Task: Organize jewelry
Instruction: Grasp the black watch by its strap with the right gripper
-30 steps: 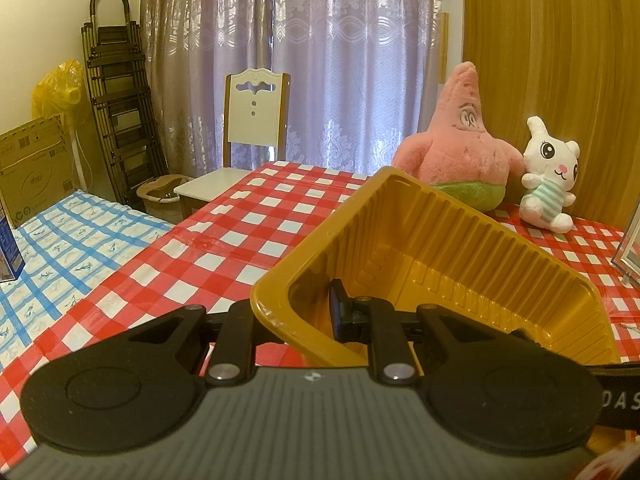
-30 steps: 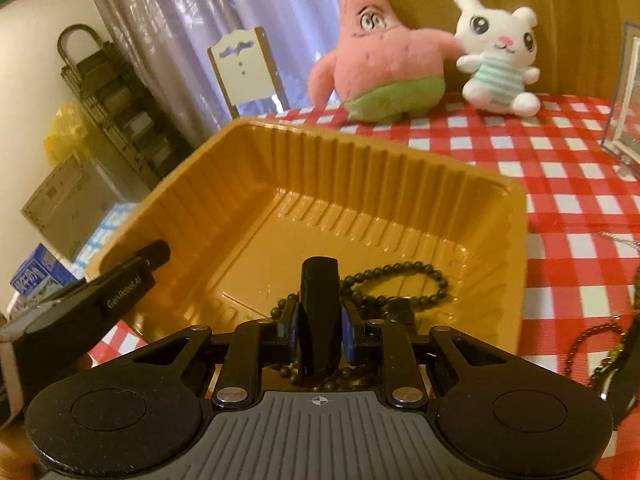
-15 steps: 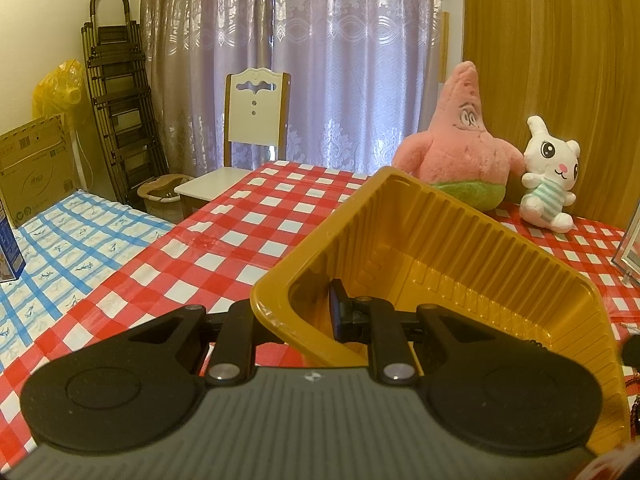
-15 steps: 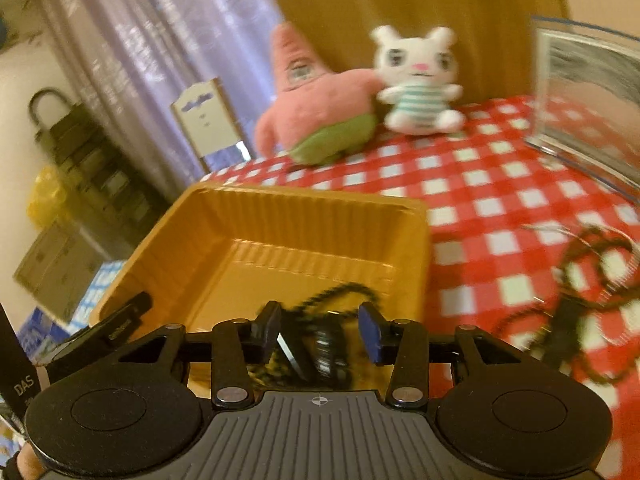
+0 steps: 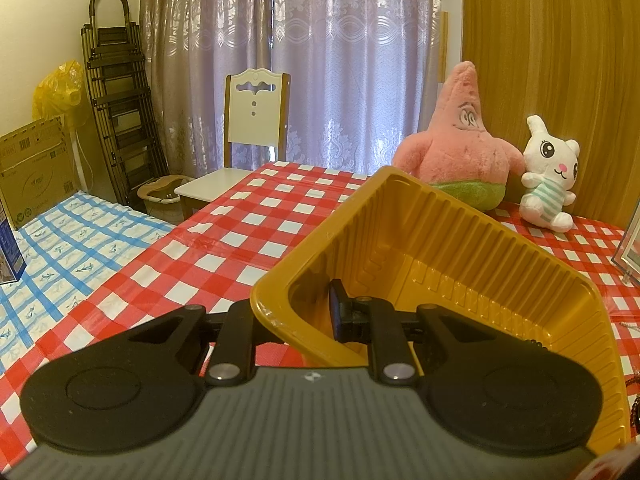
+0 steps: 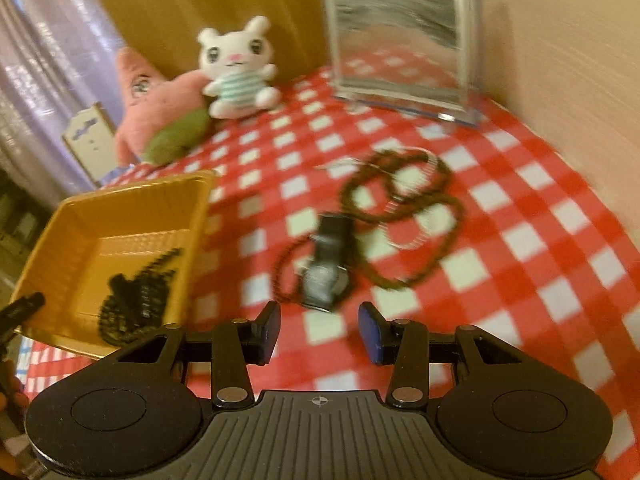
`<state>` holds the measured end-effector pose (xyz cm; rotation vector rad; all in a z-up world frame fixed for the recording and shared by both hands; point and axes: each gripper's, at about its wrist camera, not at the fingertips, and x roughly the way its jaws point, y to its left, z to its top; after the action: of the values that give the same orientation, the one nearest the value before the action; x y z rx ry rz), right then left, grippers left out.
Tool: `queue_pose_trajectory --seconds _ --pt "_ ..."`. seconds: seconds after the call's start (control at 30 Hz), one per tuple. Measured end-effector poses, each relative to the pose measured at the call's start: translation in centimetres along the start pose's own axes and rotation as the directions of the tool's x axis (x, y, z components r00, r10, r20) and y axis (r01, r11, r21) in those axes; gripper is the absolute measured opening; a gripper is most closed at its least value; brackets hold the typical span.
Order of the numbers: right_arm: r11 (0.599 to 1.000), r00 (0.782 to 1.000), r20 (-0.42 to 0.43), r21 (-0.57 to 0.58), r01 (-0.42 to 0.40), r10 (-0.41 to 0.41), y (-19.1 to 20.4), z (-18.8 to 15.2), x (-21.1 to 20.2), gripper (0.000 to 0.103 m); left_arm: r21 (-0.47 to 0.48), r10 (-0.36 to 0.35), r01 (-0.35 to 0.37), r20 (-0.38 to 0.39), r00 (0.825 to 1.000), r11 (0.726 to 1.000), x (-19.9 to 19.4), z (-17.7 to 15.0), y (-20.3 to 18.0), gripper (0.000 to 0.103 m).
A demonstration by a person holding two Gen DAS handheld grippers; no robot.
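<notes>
My left gripper (image 5: 296,316) is shut on the near corner wall of a yellow plastic tray (image 5: 460,240), which sits tilted on the red checked table. In the right wrist view the tray (image 6: 80,216) holds a black bead necklace (image 6: 136,300) in a heap. My right gripper (image 6: 319,330) is open and empty, just above the table to the right of the tray. In front of it lie a black wristwatch (image 6: 326,268) and a tangle of dark brown bead strands (image 6: 404,204). This view is motion-blurred.
A pink star plush (image 5: 460,148) and a white rabbit plush (image 5: 550,176) sit at the table's far edge. A clear picture frame (image 6: 404,40) stands at the back right. A white chair (image 5: 248,136) and a blue checked surface (image 5: 60,240) are to the left.
My right gripper opened and let go of the black bead necklace into the tray, then swung right over the watch and brown beads. The left gripper and tray have not moved.
</notes>
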<state>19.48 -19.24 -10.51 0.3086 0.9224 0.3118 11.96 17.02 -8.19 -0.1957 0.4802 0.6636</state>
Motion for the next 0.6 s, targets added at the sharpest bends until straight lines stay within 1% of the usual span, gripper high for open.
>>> queue_pose_trajectory --seconds 0.23,0.33,0.6 --pt "0.999 0.999 -0.009 0.015 0.05 -0.05 -1.8 -0.8 -1.0 0.044 0.001 0.0 0.0 0.001 1.0 1.0 0.0 0.0 -0.1 0.017" --pt "0.998 0.998 -0.003 -0.002 0.068 -0.068 -1.7 -0.9 -1.0 0.044 0.0 0.0 0.0 -0.001 1.0 1.0 0.0 0.0 0.0 0.017" --pt "0.997 0.997 0.002 -0.029 0.073 -0.073 -0.7 -0.7 -0.3 0.044 0.0 0.0 0.0 0.0 1.0 1.0 0.0 0.0 -0.1 0.017"
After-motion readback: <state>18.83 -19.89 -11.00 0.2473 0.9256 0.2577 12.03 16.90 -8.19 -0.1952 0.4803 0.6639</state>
